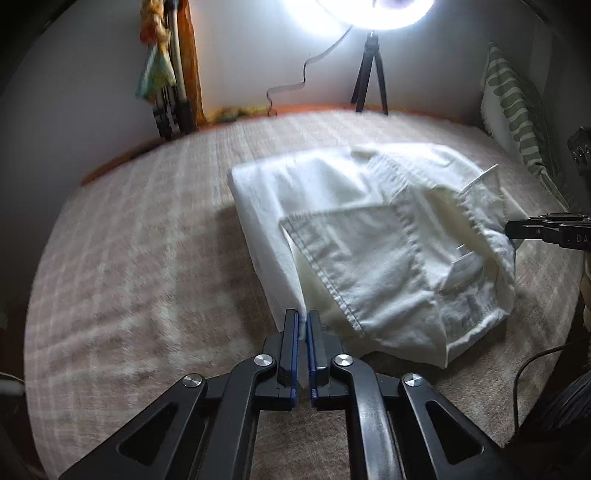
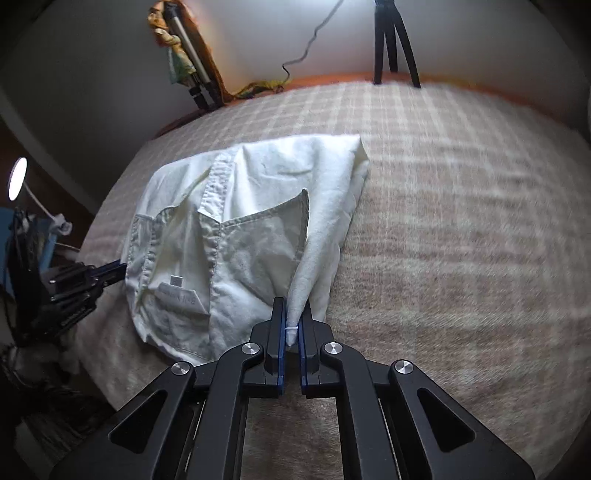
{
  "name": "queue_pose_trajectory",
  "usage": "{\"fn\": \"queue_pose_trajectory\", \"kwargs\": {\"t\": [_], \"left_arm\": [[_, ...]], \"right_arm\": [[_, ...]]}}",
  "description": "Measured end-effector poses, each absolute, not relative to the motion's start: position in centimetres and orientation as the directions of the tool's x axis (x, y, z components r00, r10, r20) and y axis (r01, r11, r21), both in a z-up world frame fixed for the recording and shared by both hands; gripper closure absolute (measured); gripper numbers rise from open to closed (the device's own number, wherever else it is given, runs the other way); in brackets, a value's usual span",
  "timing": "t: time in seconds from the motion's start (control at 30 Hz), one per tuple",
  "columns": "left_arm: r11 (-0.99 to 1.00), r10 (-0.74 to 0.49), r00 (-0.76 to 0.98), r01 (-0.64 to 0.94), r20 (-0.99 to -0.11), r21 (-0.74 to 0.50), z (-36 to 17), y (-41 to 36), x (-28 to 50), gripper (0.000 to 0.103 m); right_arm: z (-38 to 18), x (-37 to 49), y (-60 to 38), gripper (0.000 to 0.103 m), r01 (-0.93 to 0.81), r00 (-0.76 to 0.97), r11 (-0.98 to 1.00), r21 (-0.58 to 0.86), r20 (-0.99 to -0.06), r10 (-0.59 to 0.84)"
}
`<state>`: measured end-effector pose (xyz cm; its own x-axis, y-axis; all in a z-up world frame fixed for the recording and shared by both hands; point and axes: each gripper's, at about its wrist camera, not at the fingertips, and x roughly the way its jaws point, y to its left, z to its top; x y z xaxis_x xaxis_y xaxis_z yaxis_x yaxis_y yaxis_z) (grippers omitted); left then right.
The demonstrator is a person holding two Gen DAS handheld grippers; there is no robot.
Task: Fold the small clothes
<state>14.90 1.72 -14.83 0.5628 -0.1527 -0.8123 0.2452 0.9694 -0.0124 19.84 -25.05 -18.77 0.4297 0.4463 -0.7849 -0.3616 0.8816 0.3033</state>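
Note:
A white garment (image 1: pixel 369 229) with a stitched pocket and a label lies partly folded on a checked beige blanket (image 1: pixel 147 258). In the left wrist view, my left gripper (image 1: pixel 303 319) is shut on the garment's near corner, with white cloth showing between its blue pads. My right gripper (image 1: pixel 511 230) reaches in from the right edge and touches the garment's far side. In the right wrist view, my right gripper (image 2: pixel 293 308) is shut on a bunched corner of the garment (image 2: pixel 240 229), lifted slightly off the blanket (image 2: pixel 443 240). My left gripper (image 2: pixel 120 269) meets the cloth's left edge.
A ring light (image 1: pixel 373 11) on a black tripod (image 1: pixel 369 74) stands at the back by the wall. A patterned pillow (image 1: pixel 513 107) leans at the right. A folded tripod with coloured cloth (image 2: pixel 188 55) and a small lamp (image 2: pixel 17 177) stand at the left.

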Motion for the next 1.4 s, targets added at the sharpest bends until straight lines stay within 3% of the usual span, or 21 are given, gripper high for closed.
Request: {"fn": "queue_pose_trajectory", "kwargs": {"t": [0.07, 0.17, 0.23, 0.3, 0.33, 0.4, 0.5, 0.83, 1.03, 1.23, 1.4], "left_arm": [[0.974, -0.145, 0.602, 0.224, -0.785, -0.008, -13.4, 1.9, 14.1, 0.077], [0.978, -0.147, 0.66, 0.209, -0.737, -0.008, -10.9, 2.1, 12.6, 0.071], [0.977, -0.157, 0.701, 0.212, -0.696, -0.007, -9.0, 1.8, 11.4, 0.061], [0.977, -0.165, 0.735, 0.214, -0.658, -0.006, -7.5, 1.4, 10.6, 0.032], [0.977, -0.164, 0.753, 0.212, -0.637, -0.002, -6.7, 1.3, 10.3, 0.03], [0.976, -0.173, 0.771, 0.217, -0.613, -0.002, -5.6, 0.9, 9.6, 0.03], [0.975, -0.179, 0.782, 0.221, -0.598, -0.003, -4.8, 0.6, 9.1, 0.03], [0.953, -0.279, 0.741, 0.29, -0.61, -0.084, -4.4, -0.9, 6.2, 0.013], [0.95, -0.311, 0.657, 0.227, -0.687, -0.213, -6.7, 2.0, 9.5, 0.013], [0.91, -0.379, 0.553, 0.074, -0.742, -0.409, -11.2, 7.1, 15.0, 0.024], [0.881, -0.418, 0.498, 0.017, -0.76, -0.474, -14.1, 8.7, 17.8, 0.027]], "right_arm": [[-17.5, 19.0, -24.9, 0.097, -0.366, 0.492, 0.899, 0.239, -0.77, 0.405], [-15.3, 17.3, -25.0, 0.087, -0.354, 0.596, 0.923, 0.151, -0.724, 0.347], [-13.9, 16.1, -25.2, 0.055, -0.338, 0.655, 0.934, 0.117, -0.683, 0.322], [-12.5, 14.9, -25.2, 0.045, -0.327, 0.718, 0.942, 0.076, -0.628, 0.299], [-11.9, 14.3, -25.2, 0.044, -0.322, 0.744, 0.945, 0.054, -0.602, 0.288], [-11.1, 13.6, -25.2, 0.04, -0.319, 0.758, 0.947, 0.049, -0.586, 0.285], [-10.9, 13.2, -25.2, 0.023, -0.298, 0.758, 0.95, 0.092, -0.583, 0.294], [-9.9, 10.0, -25.5, 0.02, -0.263, 0.76, 0.952, 0.154, -0.575, 0.303], [-11.9, 13.0, -26.6, 0.02, -0.306, 0.654, 0.91, 0.279, -0.633, 0.414], [-16.1, 18.2, -29.2, 0.02, -0.225, 0.529, 0.828, 0.514, -0.649, 0.546], [-18.3, 21.3, -29.9, 0.02, -0.191, 0.478, 0.789, 0.585, -0.646, 0.595]]}}
